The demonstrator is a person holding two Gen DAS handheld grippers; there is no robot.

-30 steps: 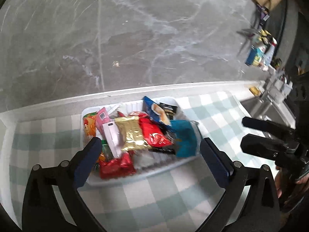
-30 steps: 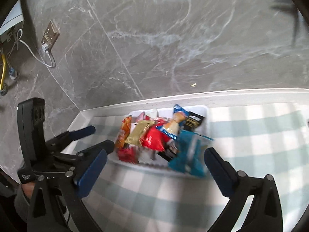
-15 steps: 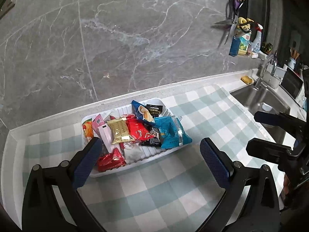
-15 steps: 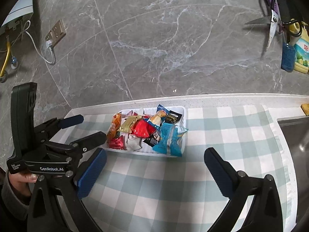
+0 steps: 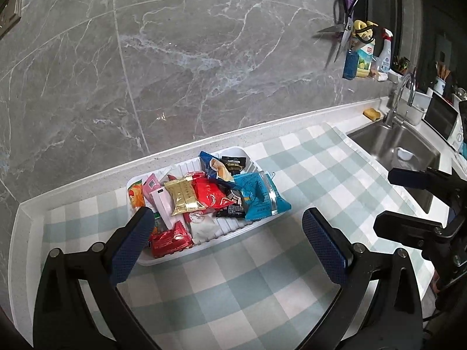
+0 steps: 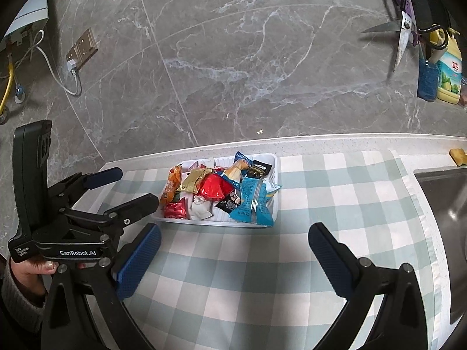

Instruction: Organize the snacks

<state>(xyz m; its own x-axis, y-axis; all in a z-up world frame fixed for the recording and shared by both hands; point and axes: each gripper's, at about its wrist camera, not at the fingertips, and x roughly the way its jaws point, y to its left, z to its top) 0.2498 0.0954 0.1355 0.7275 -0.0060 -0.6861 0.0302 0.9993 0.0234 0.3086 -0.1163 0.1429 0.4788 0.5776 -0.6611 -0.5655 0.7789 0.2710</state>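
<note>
A shallow white plastic tray (image 5: 233, 230) heaped with bright foil snack packets (image 5: 204, 195) is sitting mid-frame on the green-checked cloth (image 5: 262, 277); the left gripper (image 5: 227, 242) and right gripper (image 6: 233, 250) are hovering below it, jaws spread wide, gripping nothing.

Trays: one white tray (image 5: 259, 224) on the bench.
Snack packets in the tray: about ten show; the pile hides any beneath.
Blue packets: two, a large light blue one (image 5: 261, 197) and a dark blue one (image 5: 214, 166).
Red packets: two, one (image 5: 211, 197) mid-pile, one (image 5: 170, 239) at the near corner.
Gold packets: one (image 5: 184, 197).
Orange packets: one (image 5: 136, 195).
Black packets: two (image 5: 235, 163) (image 5: 232, 210).
Scissors: one pair (image 6: 401, 38) on the wall.
Tools: two, left (image 5: 224, 246) and right (image 6: 233, 258).
</note>
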